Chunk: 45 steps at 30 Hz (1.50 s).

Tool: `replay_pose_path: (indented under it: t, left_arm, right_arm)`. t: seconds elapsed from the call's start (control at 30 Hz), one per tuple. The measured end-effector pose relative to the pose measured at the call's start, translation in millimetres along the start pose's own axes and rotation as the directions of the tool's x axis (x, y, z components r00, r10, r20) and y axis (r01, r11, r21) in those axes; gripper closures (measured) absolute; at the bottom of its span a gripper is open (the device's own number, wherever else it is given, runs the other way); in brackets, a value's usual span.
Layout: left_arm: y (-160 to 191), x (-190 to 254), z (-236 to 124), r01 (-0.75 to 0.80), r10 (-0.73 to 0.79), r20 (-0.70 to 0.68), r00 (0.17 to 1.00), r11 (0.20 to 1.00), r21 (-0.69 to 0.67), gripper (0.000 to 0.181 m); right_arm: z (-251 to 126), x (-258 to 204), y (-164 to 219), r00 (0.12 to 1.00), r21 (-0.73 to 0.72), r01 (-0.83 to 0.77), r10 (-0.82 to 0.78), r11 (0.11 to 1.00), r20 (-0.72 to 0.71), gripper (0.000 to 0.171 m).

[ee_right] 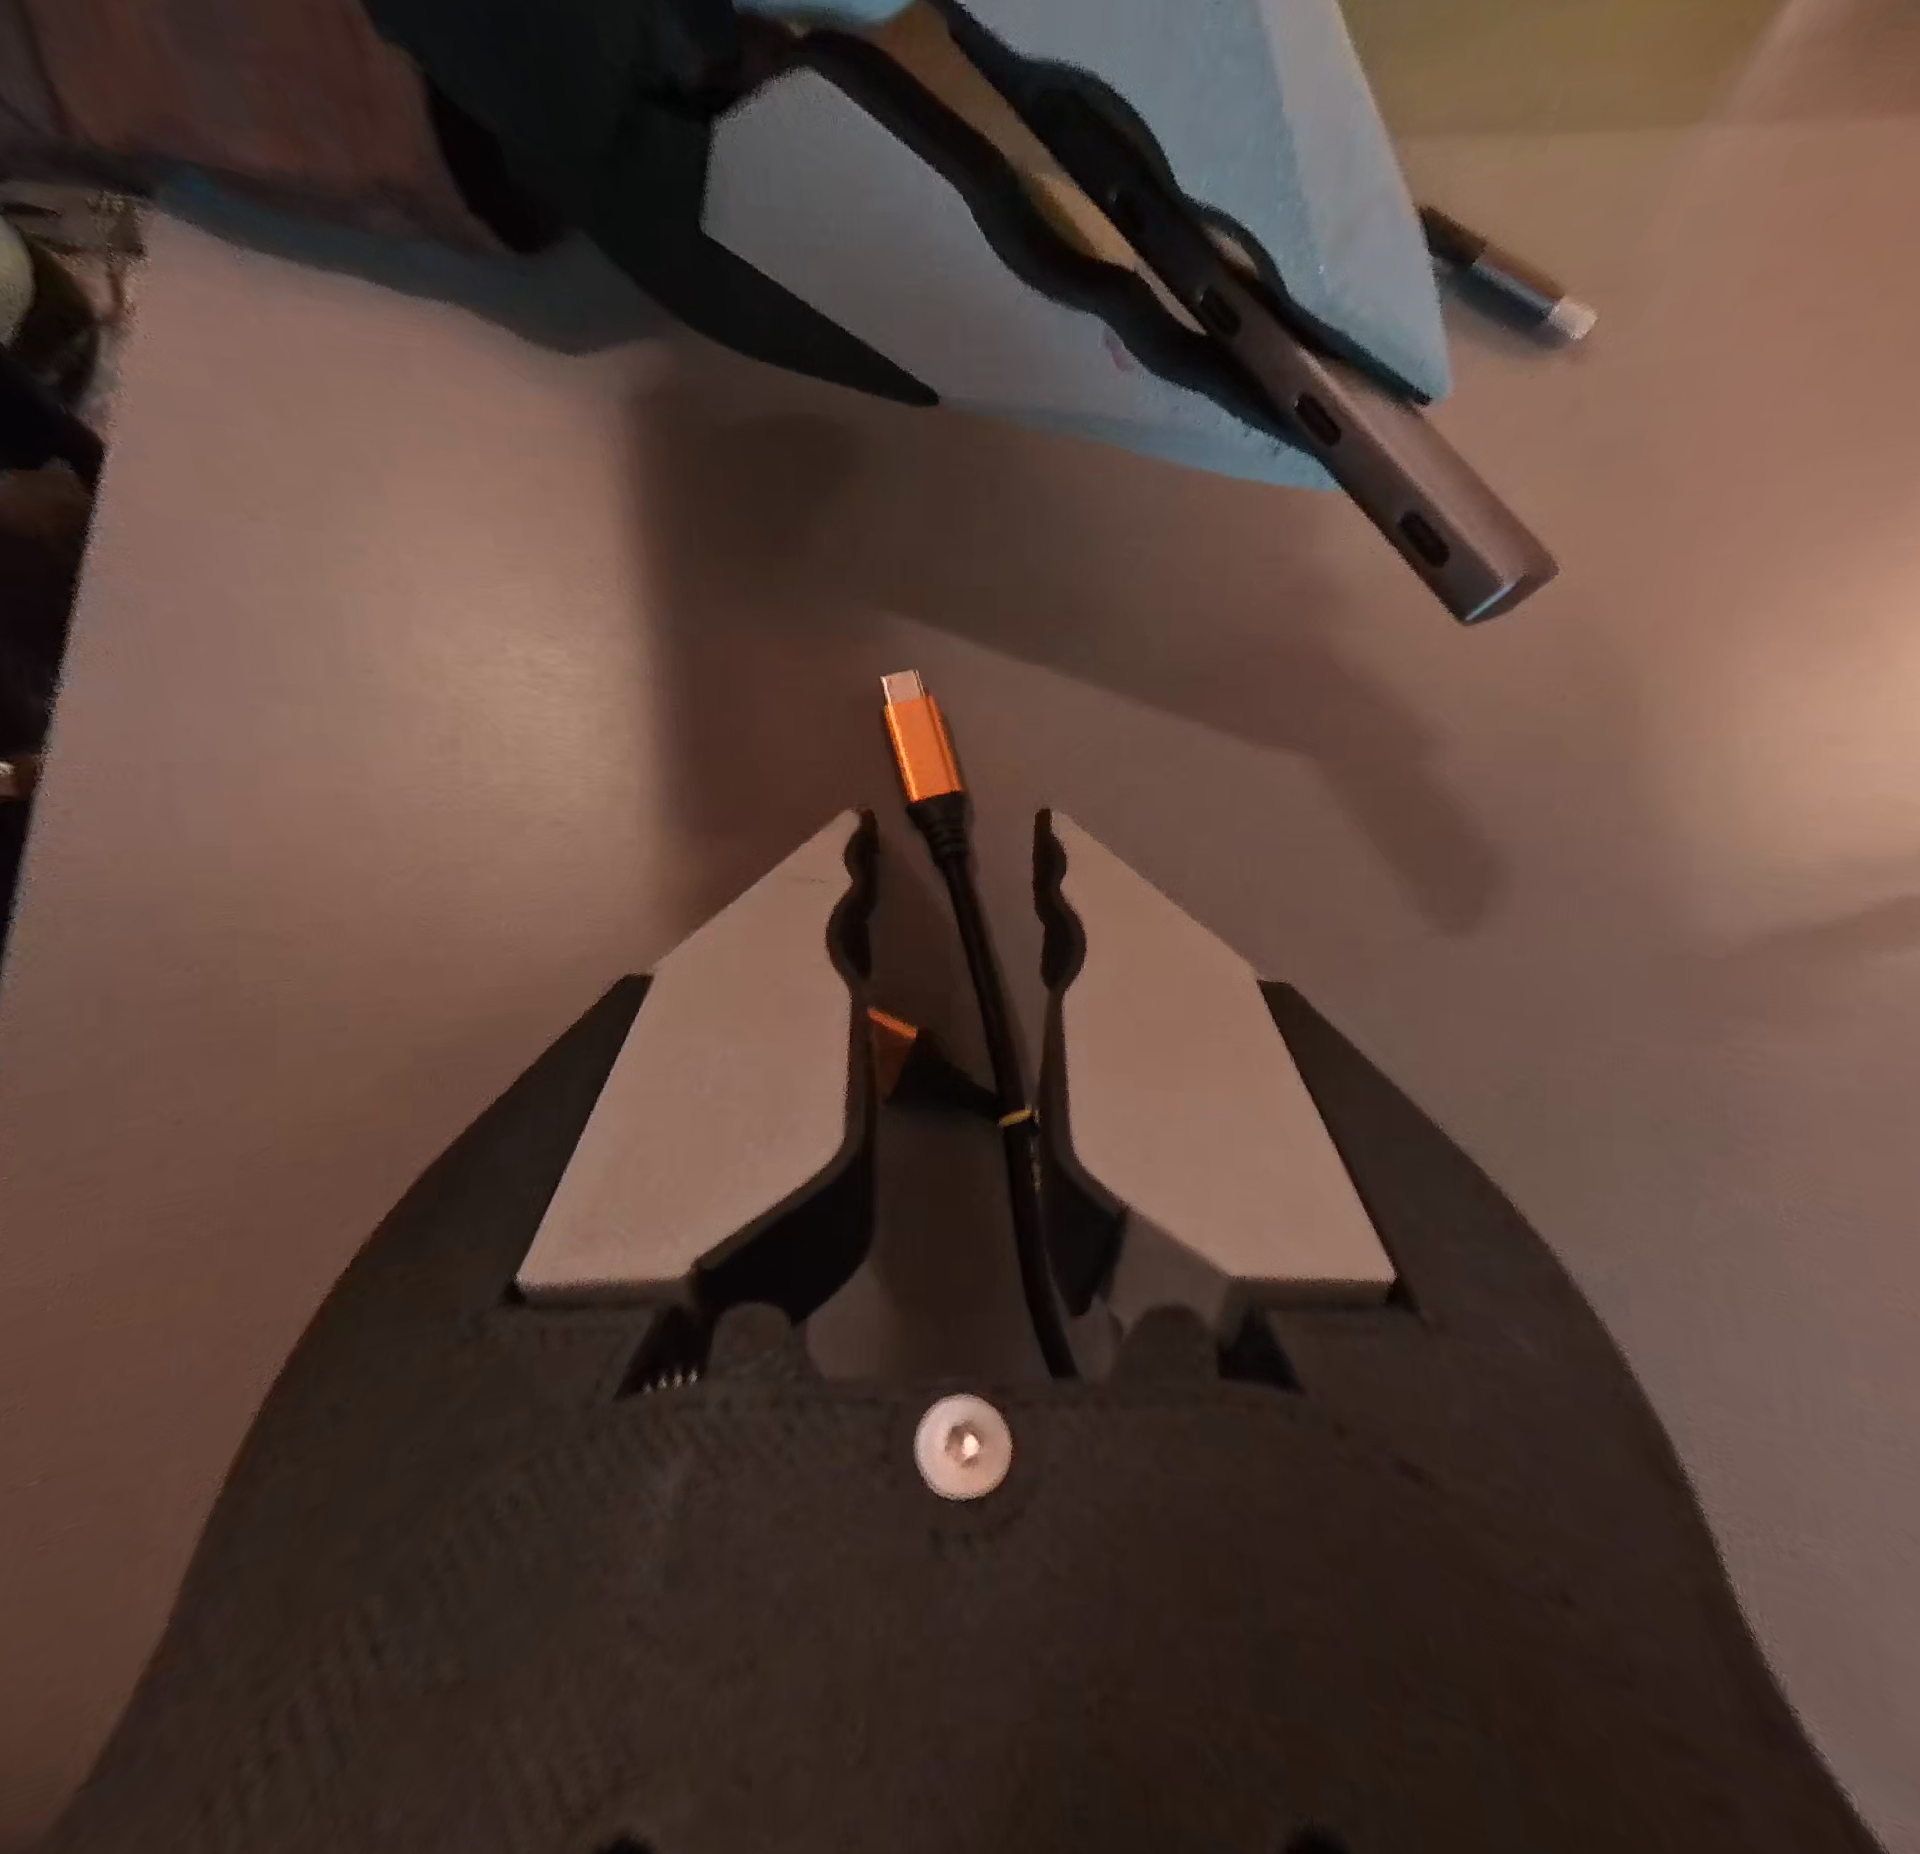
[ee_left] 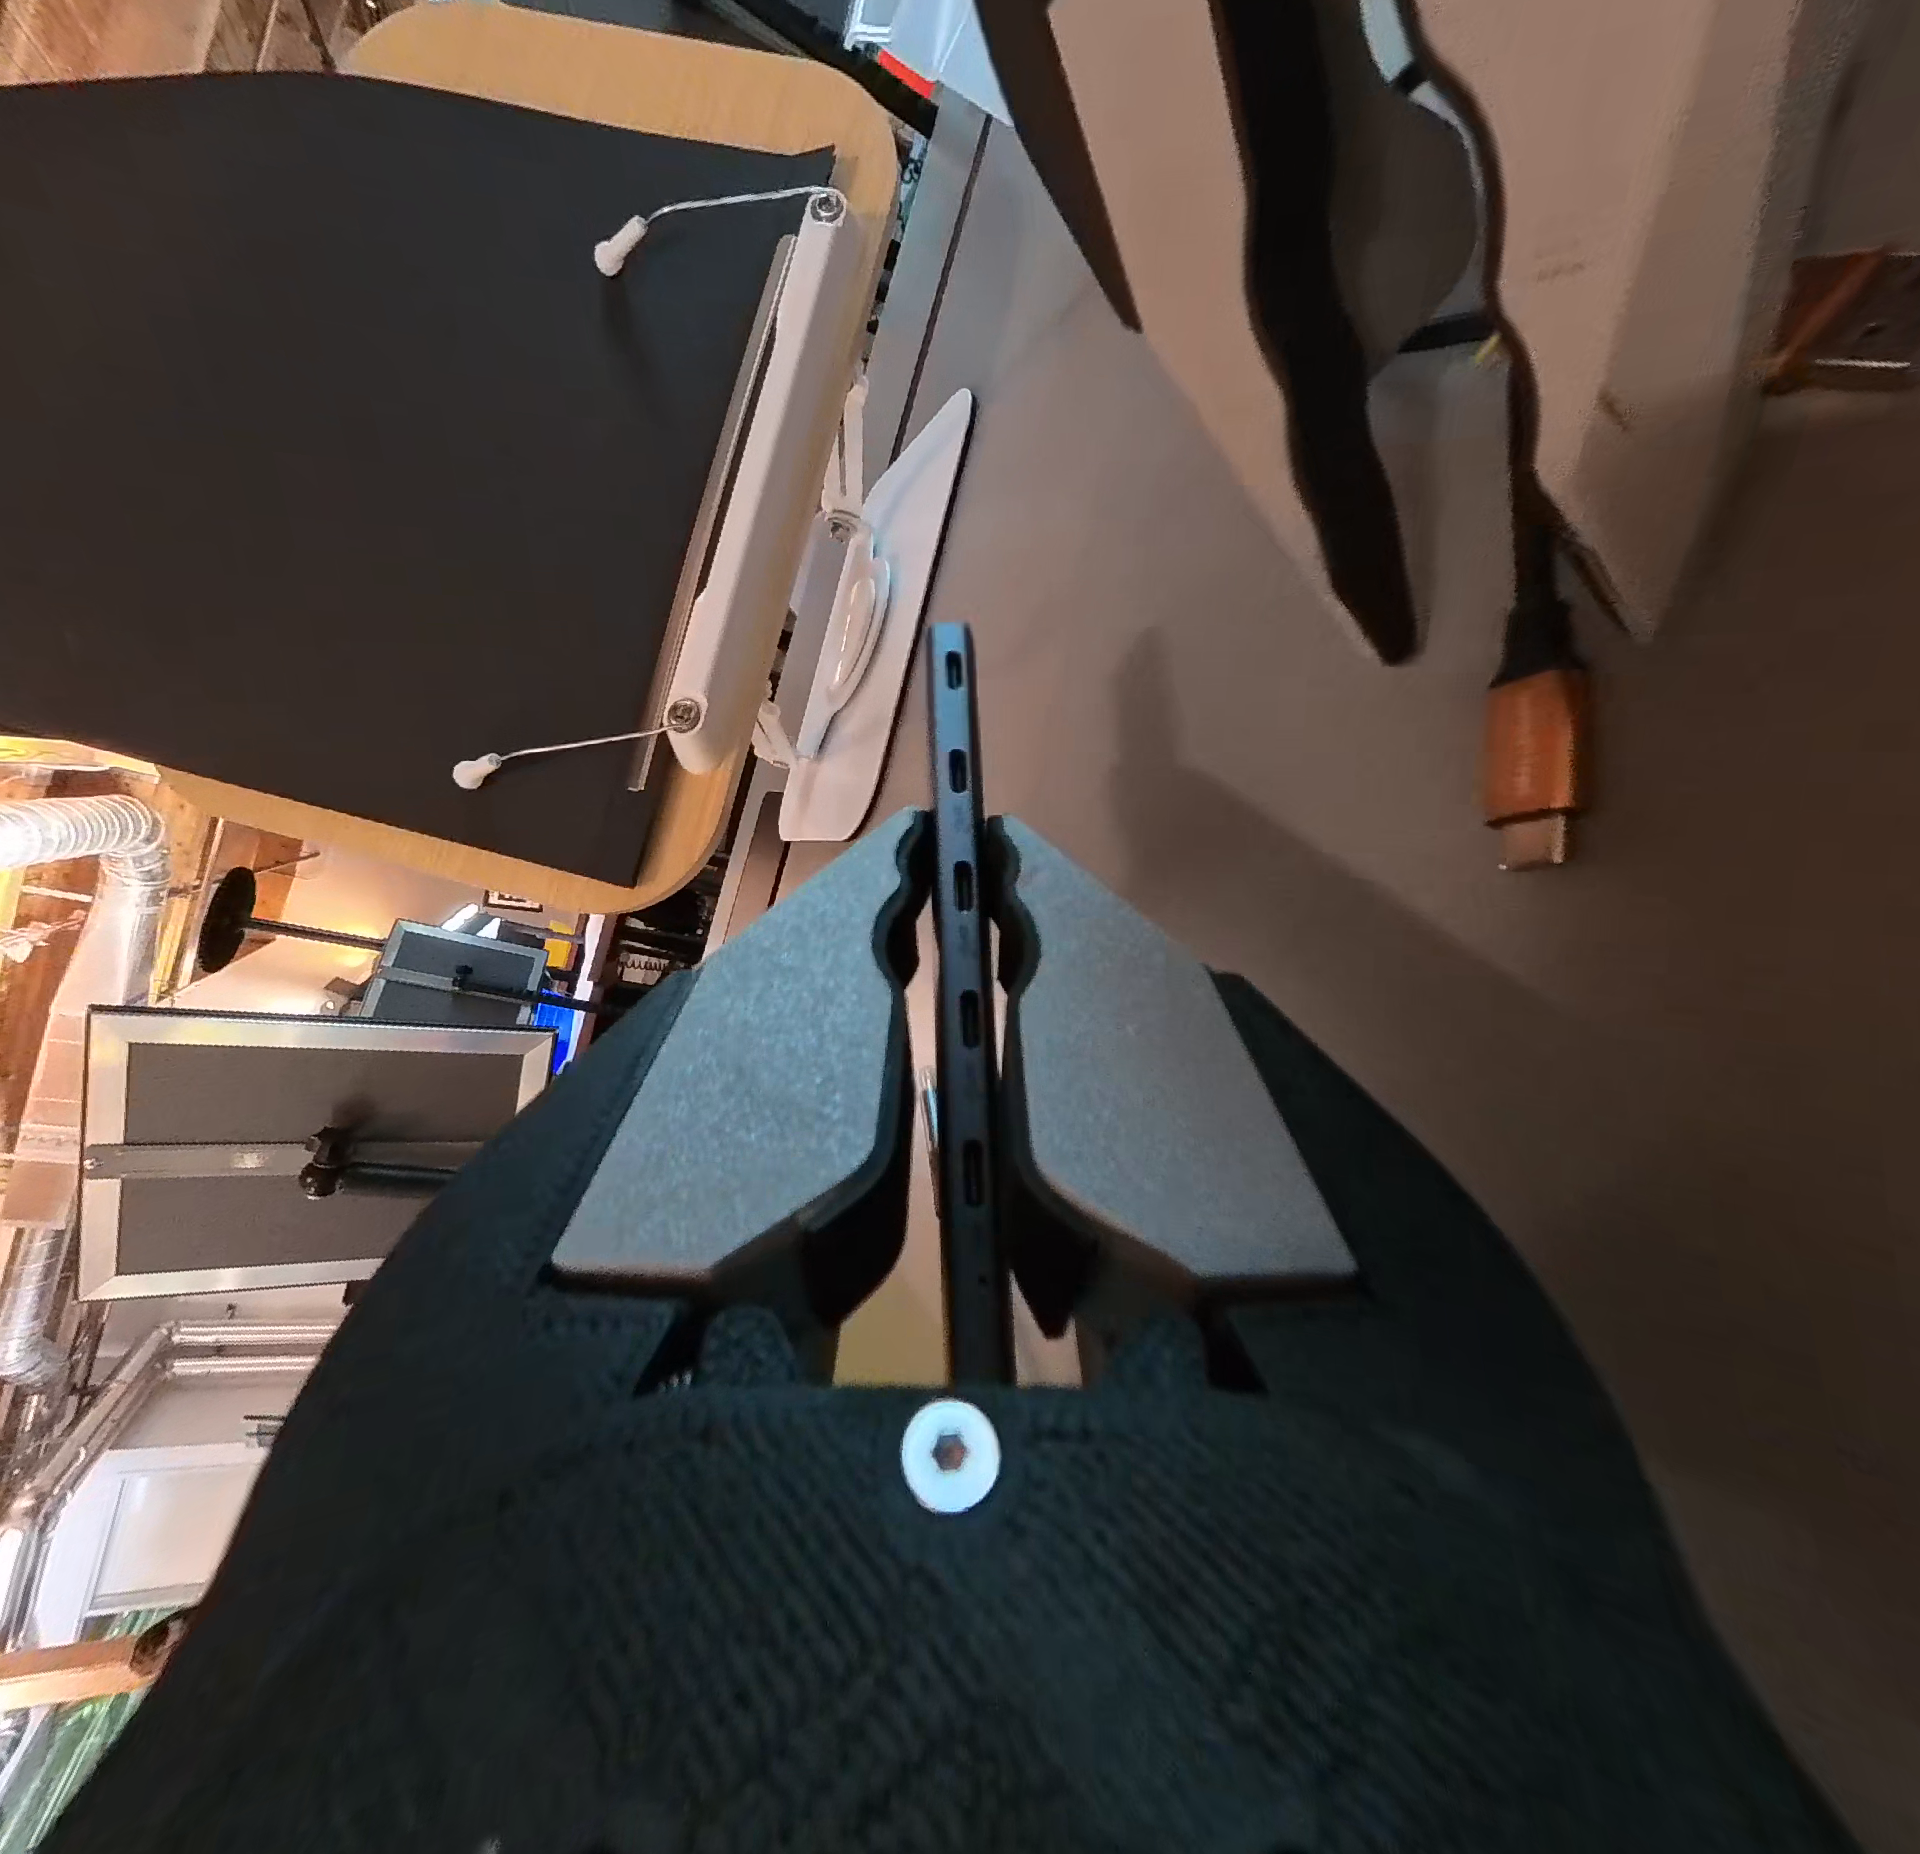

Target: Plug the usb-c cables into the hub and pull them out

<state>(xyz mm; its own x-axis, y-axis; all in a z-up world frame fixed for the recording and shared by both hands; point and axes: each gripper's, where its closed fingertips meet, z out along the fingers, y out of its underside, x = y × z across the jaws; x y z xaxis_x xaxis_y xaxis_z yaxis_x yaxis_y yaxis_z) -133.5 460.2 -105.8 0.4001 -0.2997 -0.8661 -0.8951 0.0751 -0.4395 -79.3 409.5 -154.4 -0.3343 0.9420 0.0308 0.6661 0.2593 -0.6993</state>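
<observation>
Okay, my left gripper (ee_left: pixel 961 838) is clamped on the hub (ee_left: pixel 958 765), a thin dark bar held edge-up between the fingers with its row of ports facing the camera. In the right wrist view the same hub (ee_right: pixel 1455 516) sticks out past the left gripper (ee_right: pixel 1226 277), lifted off the table (ee_right: pixel 416 661).

My right gripper (ee_right: pixel 951 828) has its fingers a narrow gap apart, straddling the black cable (ee_right: pixel 987 983). They don't look pressed on it; the orange plug (ee_right: pixel 920 750) lies on the table just past the tips, metal end pointing roughly toward the hub but well short of it.

Handling, as I judge it: the hub is light, rigid and smooth-sided, so it could twist in the pads when a plug pushes in. My grip sits mid-length, and that leaves the end ports free. The cable is soft and floppy, useless for aiming. I'd take the stiff orange shell of the plug, not the cord or the strain relief. The metal tip is small and needs square alignment; forcing it at an angle could bend it.

Counts: one hub, with five port slots visible in the left wrist view. One orange plug in front of me, a second bit of orange (ee_right: pixel 894 1035) between my right fingers, likely another plug. One grey plug (ee_right: pixel 1517 282) beyond the hub.
</observation>
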Motion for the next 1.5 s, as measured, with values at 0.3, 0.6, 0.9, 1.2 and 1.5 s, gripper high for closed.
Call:
replay_pose_path:
  t: [0.3,0.6,0.9,1.2,1.5]
  left_arm:
    - [1.9,-0.7,0.4,0.013,-0.013,0.0,1.0,1.0,-0.004,0.174]
    - [10.1,4.7,5.9,-0.031,0.03,-0.012,0.999,0.997,-0.071,0.174]
    - [15.1,5.0,12.6,-0.156,0.163,0.027,0.986,0.973,-0.168,0.174]
    - [10.9,7.5,17.0,-0.305,0.325,0.048,0.944,0.922,-0.238,0.174]
    - [9.0,2.3,17.5,-0.364,0.399,0.083,0.913,0.89,-0.275,0.174]
  right_arm:
    - [-4.7,16.8,-4.7,0.997,0.016,-0.041,0.042,0.999,-0.072,0.167]
    - [-31.2,54.1,-17.3,0.948,0.127,-0.16,0.189,0.979,-0.257,0.167]
    - [-21.6,49.3,-26.9,0.929,0.089,-0.162,0.182,0.983,-0.323,0.167]
    - [-13.7,45.5,-23.2,0.914,0.079,-0.274,0.285,0.959,-0.29,0.167]
    - [-14.7,49.1,-20.4,0.889,0.077,-0.313,0.32,0.947,-0.327,0.167]
